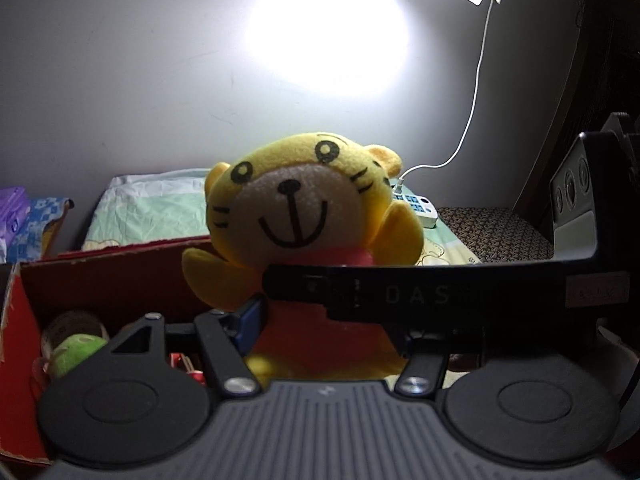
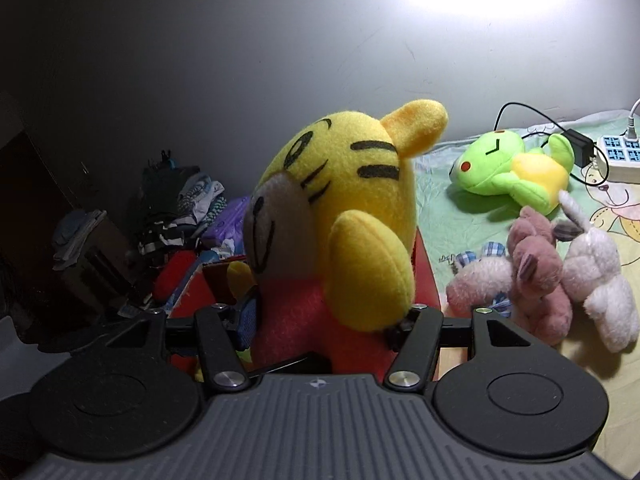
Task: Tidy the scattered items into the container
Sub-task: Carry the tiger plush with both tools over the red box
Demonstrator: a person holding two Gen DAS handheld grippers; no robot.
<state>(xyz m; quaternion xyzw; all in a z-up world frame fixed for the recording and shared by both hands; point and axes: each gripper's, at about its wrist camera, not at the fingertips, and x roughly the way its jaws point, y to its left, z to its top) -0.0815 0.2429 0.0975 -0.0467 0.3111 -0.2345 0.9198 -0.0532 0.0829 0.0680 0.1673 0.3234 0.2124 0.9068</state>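
Note:
A yellow tiger plush [image 1: 304,204] in a red top hangs upright above the open red cardboard box [image 1: 100,280]. My left gripper [image 1: 324,332] is shut on its red body, the blue pad pressed into its side. A black finger [image 1: 400,288] of my right gripper crosses in front of the plush's chest from the right. In the right wrist view the tiger plush [image 2: 340,200] is seen from its side, and my right gripper [image 2: 324,320] is shut on its red body too. A corner of the red box [image 2: 426,280] shows behind it. A green round toy [image 1: 76,354] lies inside the box.
On the pale green bed sheet [image 2: 460,216] lie a green frog plush [image 2: 512,172], a pink plush [image 2: 536,276] and a white plush [image 2: 600,276]. A white power strip [image 2: 618,156] and a black charger [image 2: 578,146] sit behind them. Piled clothes [image 2: 180,208] stand at the left.

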